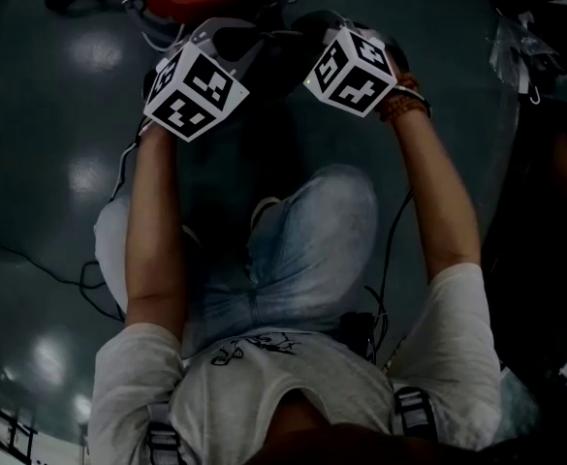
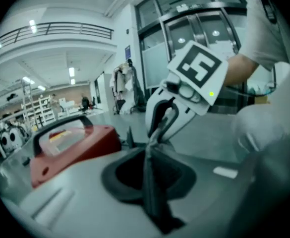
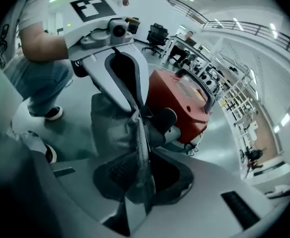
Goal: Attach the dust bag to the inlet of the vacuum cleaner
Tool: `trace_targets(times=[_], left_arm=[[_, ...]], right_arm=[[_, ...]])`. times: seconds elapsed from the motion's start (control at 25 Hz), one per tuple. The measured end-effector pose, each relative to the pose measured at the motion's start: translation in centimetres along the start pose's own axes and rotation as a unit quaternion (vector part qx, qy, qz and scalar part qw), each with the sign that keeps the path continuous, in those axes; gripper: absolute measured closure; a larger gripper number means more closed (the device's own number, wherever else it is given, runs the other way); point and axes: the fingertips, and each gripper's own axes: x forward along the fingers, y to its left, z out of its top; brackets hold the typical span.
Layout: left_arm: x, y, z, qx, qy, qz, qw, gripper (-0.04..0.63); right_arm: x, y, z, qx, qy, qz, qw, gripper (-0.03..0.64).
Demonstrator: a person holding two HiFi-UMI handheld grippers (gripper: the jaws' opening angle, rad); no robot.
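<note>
Slippage seems possible: our left gripper and right gripper pinch only the grey cloth dust bag's edge, black round inlet at two o'clock.

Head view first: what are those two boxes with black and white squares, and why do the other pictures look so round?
A person wears a camera on the head. That gives the head view, looking steeply down. The boxes are marker cubes, parts of two pinching tools that the person holds. Each tool carries its own wide camera, which bends the picture round. The left gripper and the right gripper face each other, and both pinch the grey dust bag. On the floor beyond stands a red vacuum cleaner with a dark inlet, where the bag is meant to go.
</note>
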Motion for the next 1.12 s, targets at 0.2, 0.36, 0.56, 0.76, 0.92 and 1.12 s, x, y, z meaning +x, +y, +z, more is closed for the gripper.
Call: trace_targets(times=[0.2,0.36,0.56,0.76,0.92,1.12], left_arm=[[-0.3,0.2,-0.2,-0.028,-0.017,-0.004,0.9995,0.56],[0.3,0.4,0.4,-0.002,-0.008,0.012,0.9999,0.557],[0.1,0.5,0.1,-0.01,-0.018,0.004,0.9998,0.551],[-3.2,0.8,2.5,-0.031,-0.09,0.011,0.9954,0.503],[-7.2,2.4,5.7,-0.078,-0.167,0.042,0.982,0.572],[-9.4,3.2,6.9,-0.14,-0.205,0.096,0.9639,0.592]], right_arm=[[-0.1,-0.2,0.5,-0.06,0.019,-0.015,0.998,0.546],[0.0,-0.5,-0.3,0.014,-0.011,-0.011,1.0,0.547],[0.2,-0.7,0.1,0.003,-0.012,-0.009,1.0,0.546],[-3.7,-0.7,1.2,0.042,-0.049,-0.042,0.997,0.546],[-9.3,-2.0,5.8,0.153,-0.19,-0.07,0.967,0.546],[-10.2,-3.8,10.5,0.31,-0.35,-0.086,0.88,0.548]])
